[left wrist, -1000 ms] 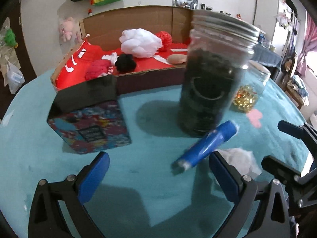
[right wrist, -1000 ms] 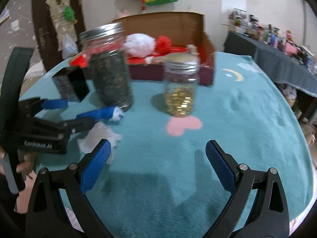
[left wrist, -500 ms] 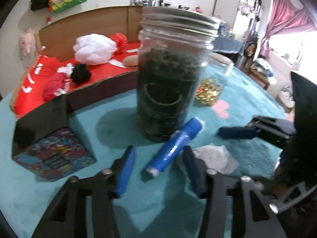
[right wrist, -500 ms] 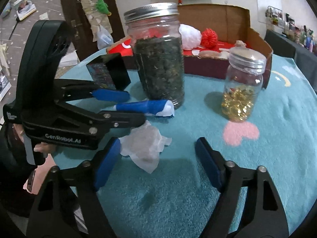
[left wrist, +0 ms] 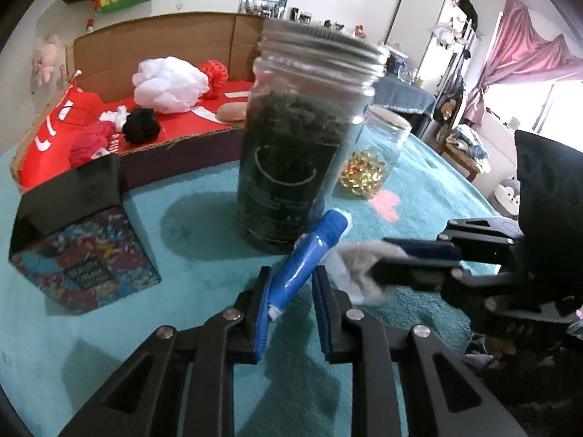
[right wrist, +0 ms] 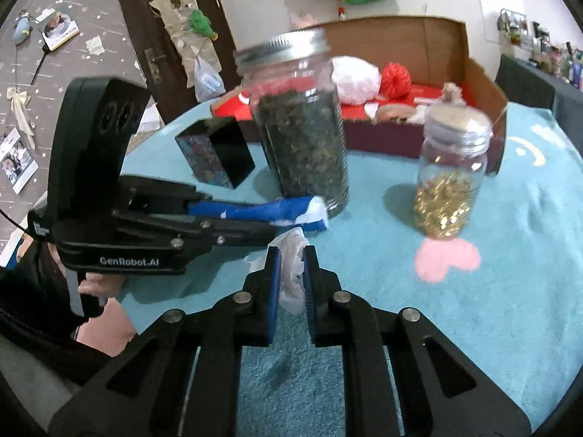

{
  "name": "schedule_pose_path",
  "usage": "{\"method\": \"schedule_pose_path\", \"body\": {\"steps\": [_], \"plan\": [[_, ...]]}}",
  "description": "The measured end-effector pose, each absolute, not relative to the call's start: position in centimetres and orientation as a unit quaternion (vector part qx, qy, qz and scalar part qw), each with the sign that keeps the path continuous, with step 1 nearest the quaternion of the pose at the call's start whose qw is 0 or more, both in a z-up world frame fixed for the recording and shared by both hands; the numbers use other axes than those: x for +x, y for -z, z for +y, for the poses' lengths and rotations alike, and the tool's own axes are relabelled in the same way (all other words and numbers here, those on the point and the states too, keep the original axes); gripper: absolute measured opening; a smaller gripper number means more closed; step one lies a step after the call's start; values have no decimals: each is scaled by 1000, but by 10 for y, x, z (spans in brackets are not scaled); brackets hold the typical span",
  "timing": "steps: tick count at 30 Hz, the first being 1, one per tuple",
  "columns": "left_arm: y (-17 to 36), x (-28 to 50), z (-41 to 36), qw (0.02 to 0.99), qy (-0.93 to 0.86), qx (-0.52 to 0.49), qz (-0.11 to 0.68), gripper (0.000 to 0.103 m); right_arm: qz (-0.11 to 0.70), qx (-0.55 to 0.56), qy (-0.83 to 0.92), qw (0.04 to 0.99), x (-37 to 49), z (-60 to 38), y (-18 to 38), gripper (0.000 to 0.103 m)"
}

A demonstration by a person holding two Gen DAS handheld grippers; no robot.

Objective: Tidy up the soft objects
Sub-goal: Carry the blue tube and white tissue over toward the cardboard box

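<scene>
A blue tube [left wrist: 309,251] lies slanted in front of the big jar, its lower end between the pads of my left gripper [left wrist: 291,276]. The jaws are closing and press on it. In the right wrist view the same tube [right wrist: 269,211] sticks out of the left gripper [right wrist: 255,220] towards the jar. My right gripper [right wrist: 291,255] is shut on a crumpled white tissue [right wrist: 291,280], just right of the tube. The left wrist view shows that tissue [left wrist: 349,266] pinched at the right gripper's [left wrist: 379,258] tips.
A tall jar of dark leaves [left wrist: 302,145] stands right behind the tube, with a smaller jar of gold pieces [left wrist: 375,160] to its right. A black patterned box [left wrist: 80,240] sits to the left. A red-lined cardboard box [left wrist: 153,40] behind holds a white pouf [left wrist: 167,83] and other soft things.
Both grippers went from wide open to closed, the left around the blue tube and the right around the white tissue. Both have turned and now sit close together.
</scene>
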State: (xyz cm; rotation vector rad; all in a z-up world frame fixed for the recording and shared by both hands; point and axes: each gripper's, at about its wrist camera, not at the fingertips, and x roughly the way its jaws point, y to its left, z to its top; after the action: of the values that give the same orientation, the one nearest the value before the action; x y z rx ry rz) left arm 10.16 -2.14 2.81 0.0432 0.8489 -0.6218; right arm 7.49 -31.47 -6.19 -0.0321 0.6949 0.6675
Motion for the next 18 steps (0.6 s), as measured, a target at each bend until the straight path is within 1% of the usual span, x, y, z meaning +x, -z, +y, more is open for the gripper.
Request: {"method": "schedule_pose_path", "body": {"steps": [4,7,13,18], "plan": [[-32,95,-19,871,300,23,389,19,315,-5,-303,900,71,-319,58,11],[-34,94,-15,868,304,9,392,17,308,4,-288,907,69,-321,59,11],[-35,88,-10,870,298,28,391,15,312,3,-279,908,70,-322,56,11],[-29,82,-8,871,289,19,397,13,313,6,-277,908,68,-327,57,11]]}}
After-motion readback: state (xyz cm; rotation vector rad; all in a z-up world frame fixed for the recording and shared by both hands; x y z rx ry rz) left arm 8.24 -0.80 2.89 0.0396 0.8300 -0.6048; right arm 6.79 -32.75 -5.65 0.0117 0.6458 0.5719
